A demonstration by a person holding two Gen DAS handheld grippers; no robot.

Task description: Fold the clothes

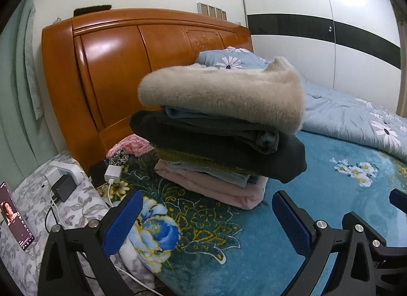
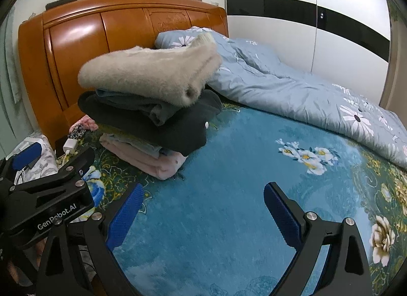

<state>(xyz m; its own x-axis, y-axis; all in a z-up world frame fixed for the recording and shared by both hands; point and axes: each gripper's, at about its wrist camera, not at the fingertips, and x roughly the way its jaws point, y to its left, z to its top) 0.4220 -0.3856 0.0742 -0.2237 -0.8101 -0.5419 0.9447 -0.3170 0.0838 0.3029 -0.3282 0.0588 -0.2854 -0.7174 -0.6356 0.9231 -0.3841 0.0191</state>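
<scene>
Orange wooden headboard [image 1: 114, 72], floral blue blanket [image 2: 229, 158], daisy-print quilt [image 2: 292, 92], white charger [image 1: 113, 173], lit phone [image 1: 15, 217]

A bed spread with a blue floral plush blanket [image 2: 229, 148] bears a stack of folded clothes [image 2: 150, 107], a rumpled pale-blue daisy-print quilt [image 2: 292, 92] and, seemingly, a white charger [image 1: 113, 173].

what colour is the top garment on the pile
Beige, fluffy top garment; clearest in the left wrist view.
</scene>
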